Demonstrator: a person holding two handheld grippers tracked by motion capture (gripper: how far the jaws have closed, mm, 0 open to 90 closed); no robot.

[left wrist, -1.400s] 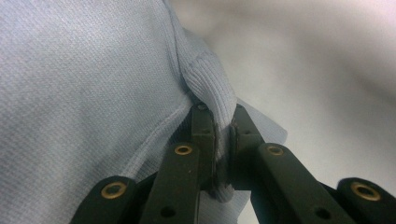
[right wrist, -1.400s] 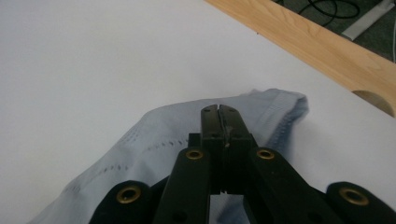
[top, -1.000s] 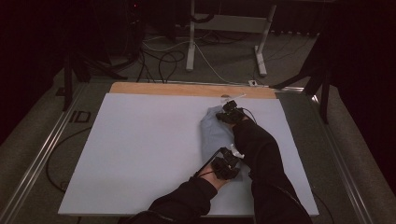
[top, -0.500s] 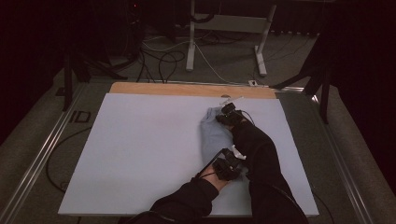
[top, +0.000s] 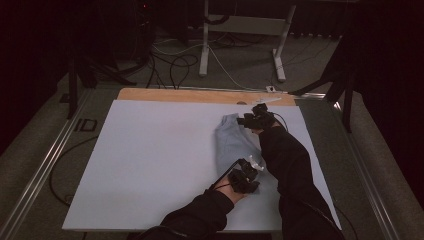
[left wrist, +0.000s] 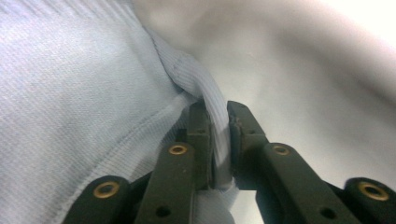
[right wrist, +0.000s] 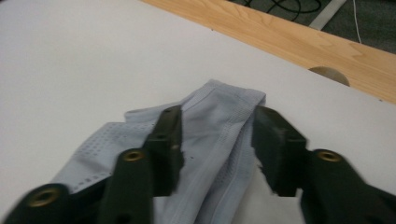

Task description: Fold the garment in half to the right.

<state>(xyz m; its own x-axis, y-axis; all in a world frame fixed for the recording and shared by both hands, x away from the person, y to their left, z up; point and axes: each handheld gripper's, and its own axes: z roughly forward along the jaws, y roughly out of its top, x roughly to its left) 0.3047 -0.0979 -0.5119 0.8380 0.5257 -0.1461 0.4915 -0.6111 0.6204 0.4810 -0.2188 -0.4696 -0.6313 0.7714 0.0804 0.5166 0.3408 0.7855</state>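
Note:
A light blue garment (top: 232,142) lies folded into a narrow strip on the right half of the white board (top: 150,160). My left gripper (top: 252,165) sits at its near end, and in the left gripper view (left wrist: 219,112) the pads still pinch a ribbed hem of the cloth (left wrist: 70,93), though the jaws have just been opening a little. My right gripper (top: 250,120) hovers over the far end. Its jaws (right wrist: 217,116) have just been opening and now stand apart above the garment's folded corner (right wrist: 215,140), gripping nothing.
A wooden strip (top: 190,95) with a round hole (right wrist: 329,74) runs along the board's far edge. Behind it the floor holds cables and a metal stand (top: 240,45). A rail (top: 45,165) runs along the table's left side.
The right gripper has let go of the garment's far corner, opened and lifted a little off it. The left gripper and the near end of the cloth have stayed put.

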